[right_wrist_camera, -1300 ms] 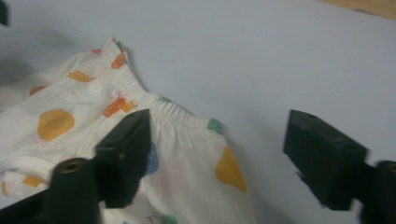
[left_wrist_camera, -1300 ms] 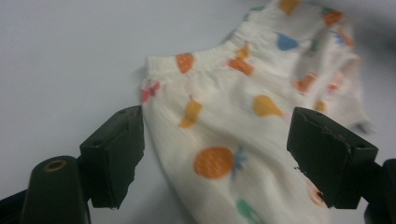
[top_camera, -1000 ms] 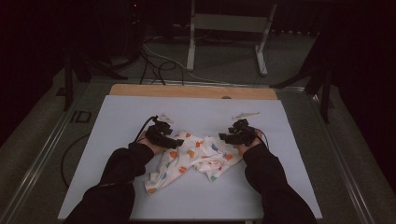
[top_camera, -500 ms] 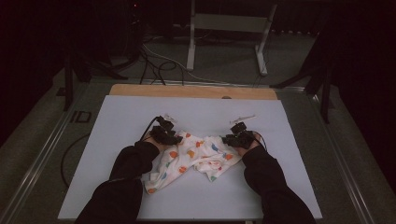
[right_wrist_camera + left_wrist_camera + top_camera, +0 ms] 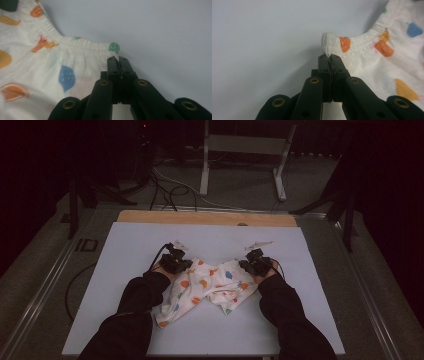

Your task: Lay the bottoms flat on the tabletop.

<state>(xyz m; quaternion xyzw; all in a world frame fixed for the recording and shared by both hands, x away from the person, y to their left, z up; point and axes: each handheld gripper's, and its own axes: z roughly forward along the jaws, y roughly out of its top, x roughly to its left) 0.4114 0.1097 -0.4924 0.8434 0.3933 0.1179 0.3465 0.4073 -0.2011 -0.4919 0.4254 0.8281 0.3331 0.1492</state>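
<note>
A small white garment (image 5: 210,287) printed with orange, blue and green shapes lies crumpled on the white table top (image 5: 125,245). Its elastic waistband runs between my two hands. My left gripper (image 5: 181,265) has just been closing and is shut on the waistband's left corner (image 5: 329,41), with the cloth pinched between the jaws. At the other end, the right gripper (image 5: 249,264) has likewise been closing and is shut on the right corner of the waistband (image 5: 113,48). Both hands rest low on the table at the garment's far edge.
A wooden strip (image 5: 205,217) borders the table's far side. Two small pale scraps (image 5: 260,243) lie on the table beyond the grippers. A metal stand (image 5: 245,150) and cables (image 5: 170,190) sit on the dark floor behind. Metal rails (image 5: 45,290) run along the table's sides.
Both grippers have closed onto the waistband corners. The hands have barely shifted, and the garment lies much as before.
</note>
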